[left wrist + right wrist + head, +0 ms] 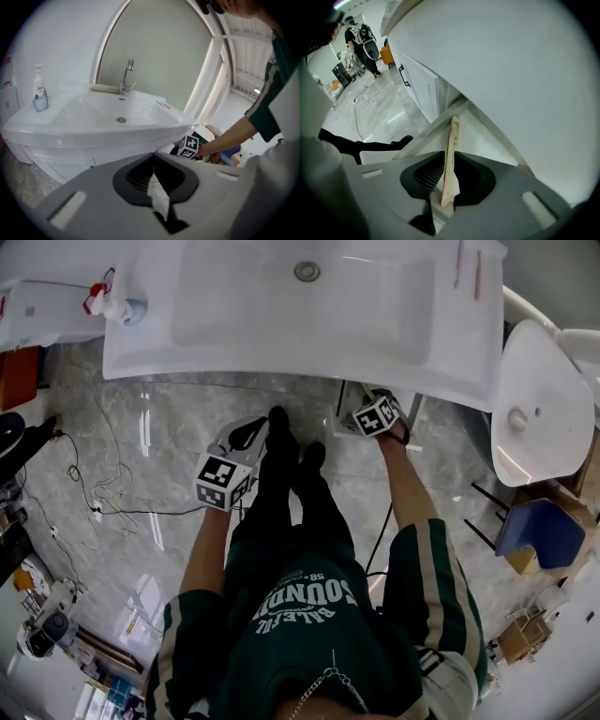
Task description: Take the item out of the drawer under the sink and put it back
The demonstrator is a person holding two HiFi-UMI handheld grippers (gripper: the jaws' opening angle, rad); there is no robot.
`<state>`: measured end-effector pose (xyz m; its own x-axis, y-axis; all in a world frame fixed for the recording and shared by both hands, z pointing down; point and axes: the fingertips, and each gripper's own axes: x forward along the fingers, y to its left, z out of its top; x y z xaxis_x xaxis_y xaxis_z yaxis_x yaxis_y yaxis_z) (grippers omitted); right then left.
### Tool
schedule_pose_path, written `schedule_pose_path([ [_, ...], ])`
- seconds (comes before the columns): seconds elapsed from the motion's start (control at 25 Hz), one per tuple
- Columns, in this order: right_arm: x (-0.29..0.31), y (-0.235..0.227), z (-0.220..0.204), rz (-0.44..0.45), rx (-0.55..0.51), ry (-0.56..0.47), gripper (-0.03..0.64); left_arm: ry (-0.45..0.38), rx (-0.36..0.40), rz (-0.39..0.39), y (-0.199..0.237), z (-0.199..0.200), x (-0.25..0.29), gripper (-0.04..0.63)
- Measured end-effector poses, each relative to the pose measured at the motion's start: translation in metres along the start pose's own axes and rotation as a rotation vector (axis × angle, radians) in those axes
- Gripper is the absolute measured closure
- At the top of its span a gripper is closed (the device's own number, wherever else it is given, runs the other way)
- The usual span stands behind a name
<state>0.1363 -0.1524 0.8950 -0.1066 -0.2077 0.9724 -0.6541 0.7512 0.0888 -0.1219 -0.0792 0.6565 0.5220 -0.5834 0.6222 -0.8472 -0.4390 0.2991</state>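
Note:
My right gripper (446,158) reaches under the white sink (300,324); in the head view only its marker cube (375,415) shows, with the jaws hidden below the sink's rim. Between its jaws stands a thin flat beige item (452,136), edge-on and slightly tilted, and the jaws are shut on it. Behind the item runs the white rim of the open drawer (436,123). My left gripper (246,437) hangs lower and to the left, in front of the person's legs. It is shut (154,159) on a crumpled scrap of clear plastic (158,197).
A pump soap bottle (40,93) stands at the sink's left corner and a tap (126,77) at its back. The cabinet door beside the drawer has a black handle (404,75). Cables (103,484) lie on the marble floor; a toilet (534,418) and a blue stool (539,531) stand right.

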Motion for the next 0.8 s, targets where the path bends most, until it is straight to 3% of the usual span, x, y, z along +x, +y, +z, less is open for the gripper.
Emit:
schedule_pose_path([
  [0.56,-0.143,0.021,0.021,-0.038,0.114,-0.231,0.606,-0.119,0.032,0.027,-0.029,0.055,-0.059,0.545],
  [0.8,-0.213,0.024,0.053,-0.04,0.176,-0.399,0.614,-0.188,0.083,0.041,-0.034,0.088,-0.083,0.545],
])
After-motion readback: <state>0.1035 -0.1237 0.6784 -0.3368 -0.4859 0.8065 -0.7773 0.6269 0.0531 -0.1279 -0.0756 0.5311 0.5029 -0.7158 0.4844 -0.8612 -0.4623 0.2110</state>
